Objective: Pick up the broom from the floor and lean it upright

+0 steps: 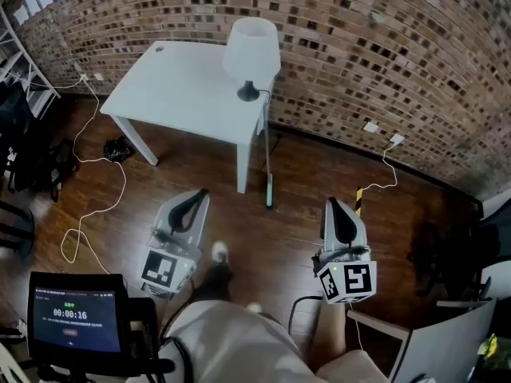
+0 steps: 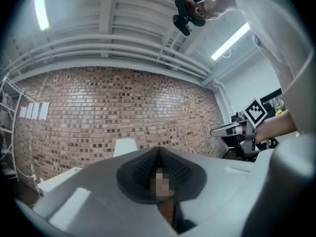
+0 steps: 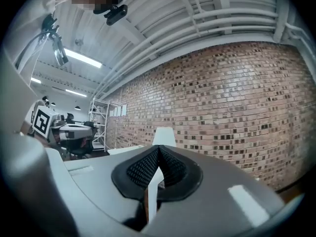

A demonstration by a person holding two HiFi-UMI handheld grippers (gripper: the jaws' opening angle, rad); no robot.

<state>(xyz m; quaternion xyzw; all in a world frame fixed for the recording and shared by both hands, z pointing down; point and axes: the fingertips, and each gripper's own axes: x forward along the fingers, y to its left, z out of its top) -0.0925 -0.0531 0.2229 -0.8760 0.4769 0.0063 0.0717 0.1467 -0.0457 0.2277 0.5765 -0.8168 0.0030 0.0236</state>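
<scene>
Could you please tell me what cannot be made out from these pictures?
- Head view: the thin white pole with a green lower end, probably the broom, is too small to show its head, or whether its top touches the white rectangular table.
- Left gripper view: a mosaic patch covers the gap below the shut left gripper tips.

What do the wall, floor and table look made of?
Wall: brick, matte and rough, with mortar lines between mottled red-brown courses. Floor: wood or wood-look planks, dark brown with a slight sheen; plank seams show. Table: smooth white top and legs, probably painted or laminated board; no grain visible.
</scene>
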